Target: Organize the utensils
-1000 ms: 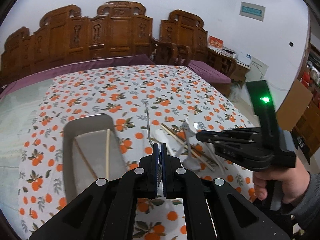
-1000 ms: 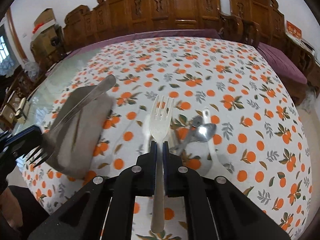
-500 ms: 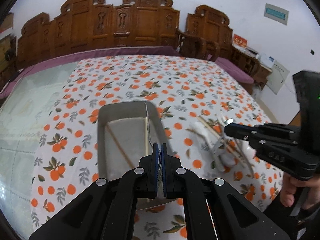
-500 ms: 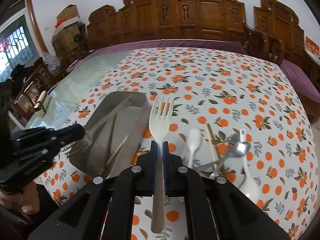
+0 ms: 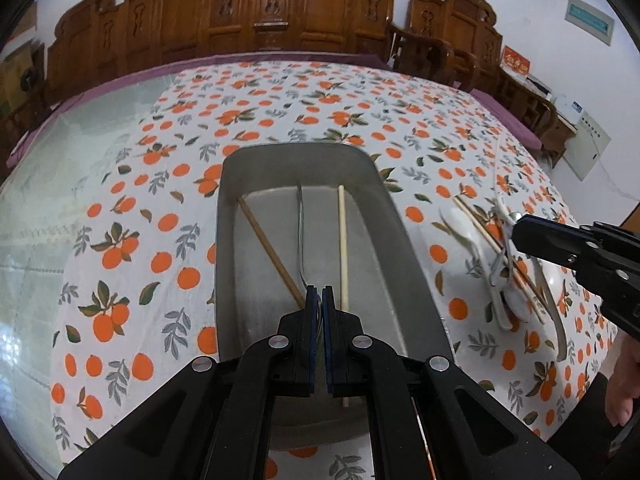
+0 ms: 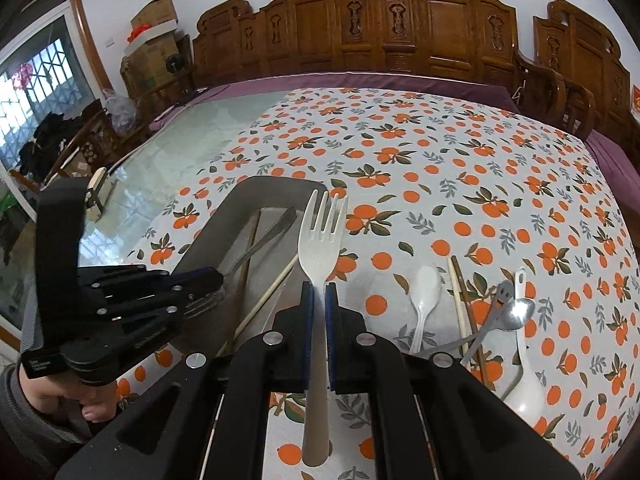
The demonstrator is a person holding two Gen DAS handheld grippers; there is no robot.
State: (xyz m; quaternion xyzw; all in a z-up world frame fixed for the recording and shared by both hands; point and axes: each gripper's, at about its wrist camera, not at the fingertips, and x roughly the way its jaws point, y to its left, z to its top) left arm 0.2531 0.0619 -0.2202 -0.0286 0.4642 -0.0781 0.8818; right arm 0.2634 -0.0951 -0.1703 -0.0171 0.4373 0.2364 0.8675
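Note:
My left gripper is shut on a metal fork, held by its tine end, the handle reaching forward low over a steel tray. Two chopsticks lie in the tray. My right gripper is shut on a cream plastic fork, tines forward, beside the tray's right rim. In the right wrist view the left gripper is at the tray's near left with the metal fork. Loose utensils lie right of the tray: a white plastic spoon, chopsticks, a metal spoon.
The table wears an orange-print cloth, with bare glass to the left. Carved wooden chairs line the far edge. A white ladle-like spoon lies at the right of the pile. Boxes and a window are far left.
My left gripper has swung left from the utensil pile and now holds the metal fork over the tray. My right gripper, still holding the plastic fork, has shifted left toward the tray.

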